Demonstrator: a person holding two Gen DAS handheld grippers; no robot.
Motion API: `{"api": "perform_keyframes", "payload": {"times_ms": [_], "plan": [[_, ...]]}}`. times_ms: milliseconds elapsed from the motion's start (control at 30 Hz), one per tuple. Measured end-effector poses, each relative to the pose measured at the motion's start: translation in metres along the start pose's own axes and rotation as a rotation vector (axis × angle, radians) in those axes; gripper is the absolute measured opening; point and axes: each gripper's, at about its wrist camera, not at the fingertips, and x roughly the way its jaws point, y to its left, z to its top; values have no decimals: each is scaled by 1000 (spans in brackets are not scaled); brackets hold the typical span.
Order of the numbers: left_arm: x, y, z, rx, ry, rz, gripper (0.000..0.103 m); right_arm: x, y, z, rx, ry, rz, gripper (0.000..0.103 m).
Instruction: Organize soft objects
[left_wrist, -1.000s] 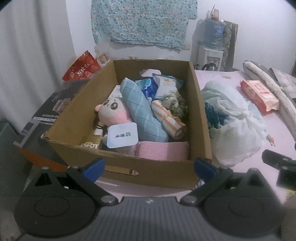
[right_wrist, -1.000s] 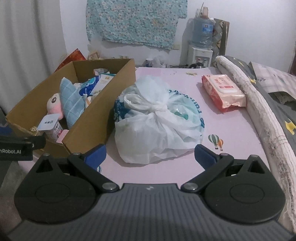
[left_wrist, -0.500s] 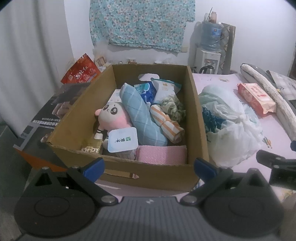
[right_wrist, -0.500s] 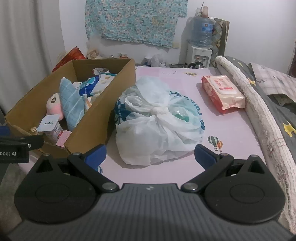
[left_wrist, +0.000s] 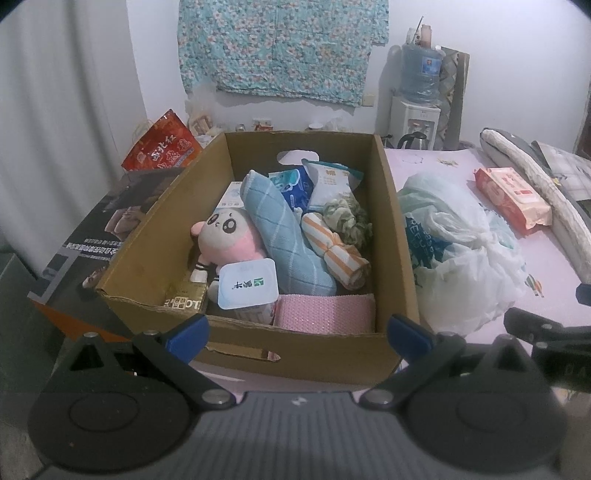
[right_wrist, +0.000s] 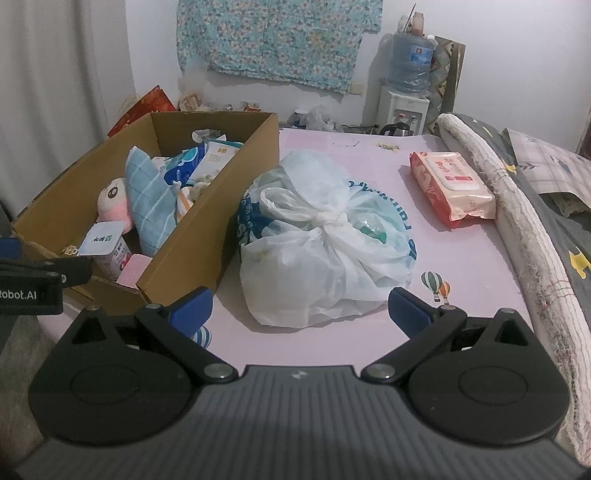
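Left wrist view: left hand-held gripper (left_wrist: 297, 328) wide apart, holding nothing, hovering at the near wall of one box (left_wrist: 306, 354); in the box, one plush (left_wrist: 227, 236), one blue towel (left_wrist: 284, 240) lying along the middle, one striped roll (left_wrist: 334, 251) just right of it, one green scrunchie-like bundle (left_wrist: 347, 218), one pink cloth (left_wrist: 325, 314) against the near wall, one white-lidded cup (left_wrist: 247, 284) touching the plush, two packets (left_wrist: 314, 181) at the back; one tied bag (left_wrist: 458, 258) on the pink bed surface (left_wrist: 554, 295) just beside the box's right wall; one wipes pack (left_wrist: 511, 199) well apart, farther right; part of the right hand-held gripper at the right edge.

Right wrist view: right hand-held gripper (right_wrist: 299, 306) wide apart, empty, aimed at the bag (right_wrist: 325, 247); box (right_wrist: 207, 229) left of the bag, touching it; plush (right_wrist: 114, 206), towel (right_wrist: 149, 206), cup (right_wrist: 105, 243) visible inside; wipes pack (right_wrist: 452, 188) lies beside one rolled quilt (right_wrist: 517, 206).
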Motion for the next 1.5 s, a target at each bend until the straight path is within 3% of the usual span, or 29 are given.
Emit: {"api": "perform_keyframes", "payload": {"times_ms": [1500], "plan": [[17,25,-6,-3,33,-33,103,13,23,-2,-63,67,-18,102]]}}
